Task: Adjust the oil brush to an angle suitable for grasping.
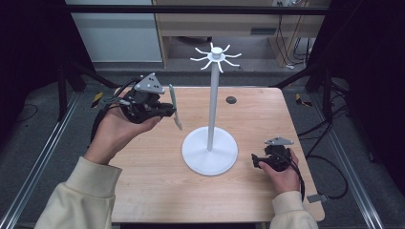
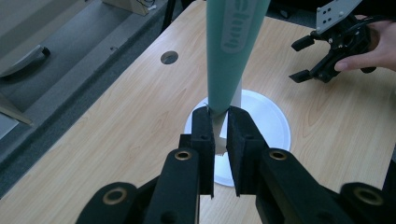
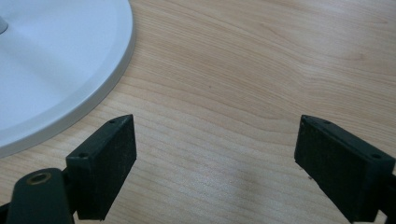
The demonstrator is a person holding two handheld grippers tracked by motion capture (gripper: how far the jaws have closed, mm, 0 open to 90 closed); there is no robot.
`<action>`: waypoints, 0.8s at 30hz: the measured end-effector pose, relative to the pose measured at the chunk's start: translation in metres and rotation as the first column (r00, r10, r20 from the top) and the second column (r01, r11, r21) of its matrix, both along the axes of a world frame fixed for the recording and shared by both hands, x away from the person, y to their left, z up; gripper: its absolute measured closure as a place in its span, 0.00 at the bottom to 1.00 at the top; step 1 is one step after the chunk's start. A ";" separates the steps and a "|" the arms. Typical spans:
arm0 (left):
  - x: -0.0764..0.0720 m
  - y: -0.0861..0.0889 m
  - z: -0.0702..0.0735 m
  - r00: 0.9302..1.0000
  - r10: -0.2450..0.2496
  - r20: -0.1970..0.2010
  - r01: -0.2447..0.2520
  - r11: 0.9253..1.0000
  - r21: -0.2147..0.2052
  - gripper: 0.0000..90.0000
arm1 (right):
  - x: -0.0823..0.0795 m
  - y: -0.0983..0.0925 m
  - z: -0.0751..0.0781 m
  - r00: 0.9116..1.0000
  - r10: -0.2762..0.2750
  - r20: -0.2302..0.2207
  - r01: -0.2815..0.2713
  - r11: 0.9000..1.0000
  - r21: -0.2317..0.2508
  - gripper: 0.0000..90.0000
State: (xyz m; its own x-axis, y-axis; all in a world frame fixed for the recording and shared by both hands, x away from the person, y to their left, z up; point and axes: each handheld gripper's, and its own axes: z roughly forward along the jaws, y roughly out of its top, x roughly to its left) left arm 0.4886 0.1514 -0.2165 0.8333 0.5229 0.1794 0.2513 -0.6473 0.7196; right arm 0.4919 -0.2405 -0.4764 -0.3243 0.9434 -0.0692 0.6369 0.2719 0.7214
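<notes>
L gripper (image 2: 218,122) is held raised over the light wooden table (image 1: 157,191), at approx 10 o'clock from the white round-based stand with a tall pole and hooked arms on top (image 1: 210,151). Jaws are closed tight on the narrow end of a flat teal-green plastic strip w/ embossed lettering (image 2: 232,51); strip is gripped between the black pads and extends straight out past the tips at 12 o'clock in the L gripper view, widening away from the jaws. In the high view the same strip (image 1: 175,107) is seen hanging down-right off the gripper's front, clear of the table, just beside the stand pole but not touching it. Lettering can't be read.

R gripper (image 3: 212,163) is held low near the table's front-right, at approx 4 o'clock from the stand base. Jaws are spread wide, nothing between them, bare wood seen thru the gap. Stand base edge is seen at 10 o'clock in the R gripper view, near the left pad but apart from it.

A small dark round hole (image 1: 231,99) is set in the tabletop at approx 1 o'clock from the stand base.
</notes>
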 end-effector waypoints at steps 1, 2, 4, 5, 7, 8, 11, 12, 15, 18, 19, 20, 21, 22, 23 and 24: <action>0.000 -0.002 0.002 1.000 -0.004 -0.006 0.004 1.000 -0.002 0.91 | 0.000 0.000 0.000 1.000 0.001 0.000 -0.001 1.000 0.000 0.15; 0.001 -0.004 0.004 1.000 0.000 0.008 -0.001 1.000 0.002 0.91 | 0.000 0.000 0.000 1.000 -0.001 -0.002 0.001 1.000 0.002 0.15; 0.002 -0.008 0.007 1.000 -0.006 0.009 0.006 1.000 0.002 0.91 | 0.000 0.001 0.000 1.000 -0.001 -0.002 0.001 1.000 0.001 0.15; 0.002 -0.010 0.008 1.000 -0.007 0.010 0.007 1.000 0.002 0.91 | 0.000 0.001 0.000 1.000 -0.001 -0.002 0.001 1.000 0.001 0.15; 0.004 -0.016 0.011 1.000 -0.009 0.013 0.009 1.000 0.010 0.91 | 0.000 0.001 0.000 1.000 0.000 0.002 0.000 1.000 0.000 0.15; 0.005 -0.017 0.012 1.000 -0.009 0.013 0.009 1.000 0.011 0.91 | 0.000 0.001 0.000 1.000 0.000 0.001 0.000 1.000 -0.001 0.15; 0.009 -0.022 0.016 1.000 -0.008 0.011 0.008 1.000 0.008 0.91 | 0.000 0.001 0.000 1.000 0.000 0.001 0.000 1.000 0.002 0.15; 0.009 -0.024 0.018 1.000 -0.010 0.011 0.010 1.000 0.008 0.91 | 0.000 0.001 0.000 1.000 0.000 0.002 0.000 1.000 0.002 0.15; 0.009 -0.029 0.021 1.000 -0.014 0.015 0.014 1.000 0.011 0.91 | 0.000 0.001 -0.001 1.000 0.003 0.001 -0.003 1.000 -0.002 0.15; 0.010 -0.033 0.023 1.000 -0.017 0.017 0.017 1.000 0.011 0.91 | 0.000 0.001 0.000 1.000 0.003 0.001 -0.003 1.000 0.000 0.15; 0.010 -0.035 0.024 1.000 -0.017 0.018 0.017 1.000 0.011 0.91 | 0.000 0.001 0.000 1.000 0.003 0.000 -0.003 1.000 -0.001 0.15; 0.010 -0.036 0.024 1.000 -0.017 0.016 0.017 1.000 0.012 0.91 | 0.000 0.001 0.000 1.000 0.001 0.000 -0.001 1.000 0.000 0.15; 0.010 -0.036 0.025 1.000 -0.016 0.015 0.016 1.000 0.009 0.91 | 0.000 0.001 0.000 1.000 0.002 0.000 -0.002 1.000 0.002 0.15; 0.011 -0.037 0.025 1.000 -0.017 0.016 0.017 1.000 0.006 0.91 | 0.000 0.001 0.000 1.000 0.001 0.001 -0.001 1.000 0.001 0.15; 0.011 -0.038 0.025 1.000 -0.016 0.014 0.016 1.000 0.004 0.91 | 0.000 0.001 0.000 1.000 0.001 0.001 -0.001 1.000 0.001 0.15; 0.012 -0.038 0.025 1.000 -0.017 0.010 0.017 1.000 0.003 0.91 | 0.000 0.001 0.000 1.000 0.002 0.000 -0.002 1.000 0.002 0.15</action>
State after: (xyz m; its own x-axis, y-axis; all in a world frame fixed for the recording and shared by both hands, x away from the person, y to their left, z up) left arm 0.5002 0.1131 -0.1917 0.8401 0.5082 0.1894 0.2328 -0.6533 0.7204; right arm 0.4917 -0.2398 -0.4766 -0.3259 0.9430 -0.0672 0.6361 0.2713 0.7223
